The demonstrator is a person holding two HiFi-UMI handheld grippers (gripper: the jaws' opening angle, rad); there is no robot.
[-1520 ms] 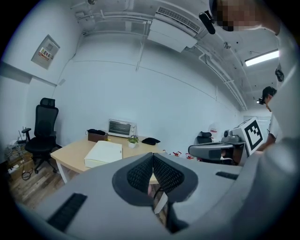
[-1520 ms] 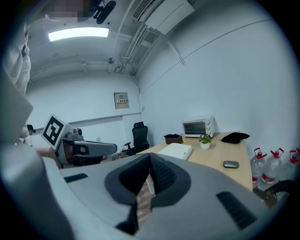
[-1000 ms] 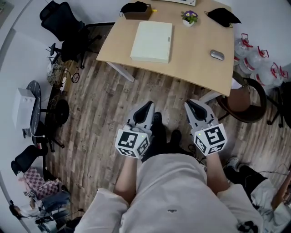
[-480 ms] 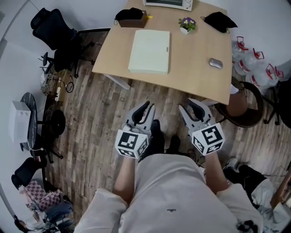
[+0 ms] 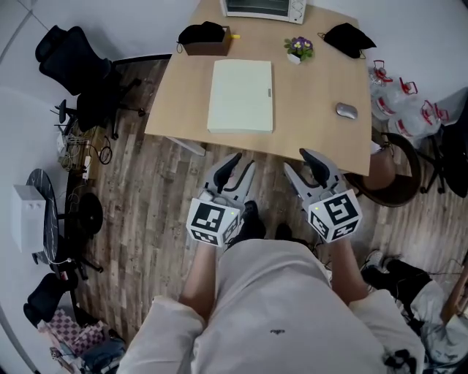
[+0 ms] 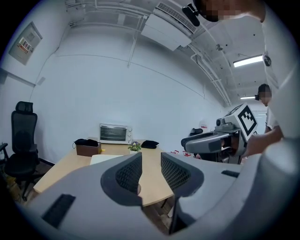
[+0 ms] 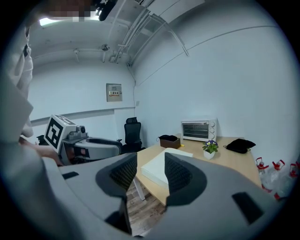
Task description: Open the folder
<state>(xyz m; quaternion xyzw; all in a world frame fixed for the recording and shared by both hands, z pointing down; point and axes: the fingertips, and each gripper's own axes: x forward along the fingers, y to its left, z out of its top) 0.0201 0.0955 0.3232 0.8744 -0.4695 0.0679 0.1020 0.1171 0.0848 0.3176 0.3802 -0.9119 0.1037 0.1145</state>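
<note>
A pale, closed folder [image 5: 241, 95] lies flat on the wooden table [image 5: 322, 135], toward its left half. Both grippers hover over the floor just short of the table's near edge, well apart from the folder. The left gripper [image 5: 241, 163] is open, its jaws have just been opening, and nothing is between them. The right gripper [image 5: 298, 161] is open wider, also just opening, and empty. The left gripper view shows its pads [image 6: 129, 172] apart with the folder [image 6: 105, 158] beyond. In the right gripper view the folder [image 7: 161, 171] lies ahead past the parted gripper [image 7: 151, 164].
On the table stand a toaster oven [image 5: 263, 9], a small potted plant [image 5: 297, 49], a mouse [image 5: 346, 111], a black pouch [image 5: 344, 36] and a brown box [image 5: 205, 42]. A black office chair [image 5: 73, 69] is at the left, a brown seat [image 5: 387, 172] and bottles [image 5: 402, 102] at the right.
The person has stepped toward the table, so both grippers now sit near its front edge. The jaws of both grippers have spread from nearly shut to open.
</note>
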